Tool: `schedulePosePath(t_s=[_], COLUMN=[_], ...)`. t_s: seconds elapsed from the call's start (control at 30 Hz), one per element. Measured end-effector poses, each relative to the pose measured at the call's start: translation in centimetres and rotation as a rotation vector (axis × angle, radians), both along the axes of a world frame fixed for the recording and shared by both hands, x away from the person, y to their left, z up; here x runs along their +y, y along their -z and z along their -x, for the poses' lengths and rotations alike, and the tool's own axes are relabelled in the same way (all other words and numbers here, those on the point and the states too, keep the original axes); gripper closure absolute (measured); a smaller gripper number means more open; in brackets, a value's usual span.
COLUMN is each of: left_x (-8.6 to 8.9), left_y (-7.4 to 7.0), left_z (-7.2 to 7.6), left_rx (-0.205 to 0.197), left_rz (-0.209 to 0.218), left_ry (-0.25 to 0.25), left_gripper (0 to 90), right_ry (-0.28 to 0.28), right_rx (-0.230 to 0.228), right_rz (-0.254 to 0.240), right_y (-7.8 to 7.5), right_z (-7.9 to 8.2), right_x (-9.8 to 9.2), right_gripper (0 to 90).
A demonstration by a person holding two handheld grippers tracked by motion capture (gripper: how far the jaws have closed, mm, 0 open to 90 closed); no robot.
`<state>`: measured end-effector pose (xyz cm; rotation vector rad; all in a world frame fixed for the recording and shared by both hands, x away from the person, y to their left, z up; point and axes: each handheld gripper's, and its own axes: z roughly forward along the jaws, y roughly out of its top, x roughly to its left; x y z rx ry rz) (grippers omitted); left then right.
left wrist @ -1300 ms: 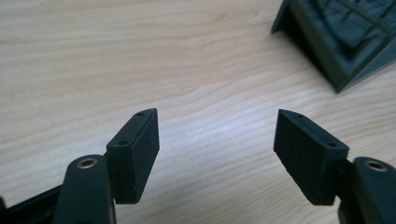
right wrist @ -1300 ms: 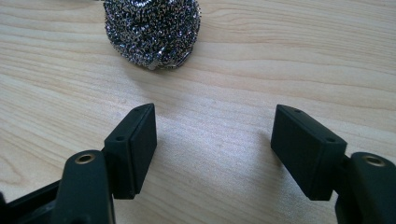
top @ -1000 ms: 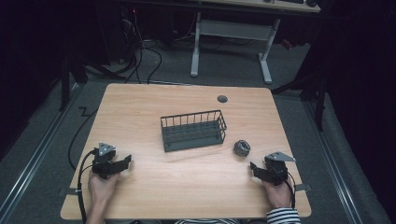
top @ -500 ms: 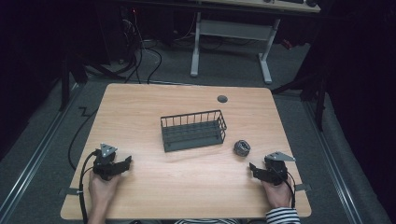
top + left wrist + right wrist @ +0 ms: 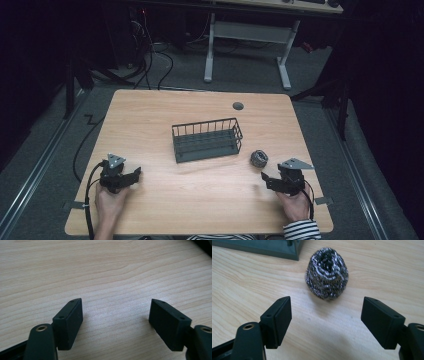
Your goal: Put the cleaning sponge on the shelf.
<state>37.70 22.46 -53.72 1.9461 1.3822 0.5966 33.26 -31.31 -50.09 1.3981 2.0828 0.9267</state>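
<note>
Both the left gripper (image 5: 116,315) and right gripper (image 5: 325,315) gape empty, the right's jaws just widened, facing a coiled steel-wool scourer (image 5: 327,276).

A wire basket (image 5: 207,140) sits mid-bench (image 5: 150,110); just beside its right end lies a steel scourer (image 5: 258,158) — toward the near right corner, before the right claw (image 5: 266,179).
</note>
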Motion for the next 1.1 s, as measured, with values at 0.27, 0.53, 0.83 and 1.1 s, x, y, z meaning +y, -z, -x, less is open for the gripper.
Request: schedulePosePath(t_s=[0.27,0.53,0.83,1.1], left_x=[0.0,0.0,0.0,0.0], left_y=[0.0,0.0,0.0,0.0], left_z=[0.0,0.0,0.0,0.0], left_rx=[0.000,0.001,0.001,0.002], left_rz=[0.002,0.000,0.001,0.000], left_ry=[0.000,0.001,0.001,0.003], left_gripper=[26.9,26.4,26.1,25.8], right_ry=[-0.013,-0.003,0.001,-0.006], right_rx=[0.021,0.053,0.082,0.087], right_rz=[-0.002,-0.002,-0.021,-0.024], right_y=[-0.1,0.5,1.1,1.6], right_z=[-2.2,-3.9,-5.3,-5.6], right_x=[0.8,1.1,1.5,1.7], right_gripper=[22.4,21.4,23.9,37.8])
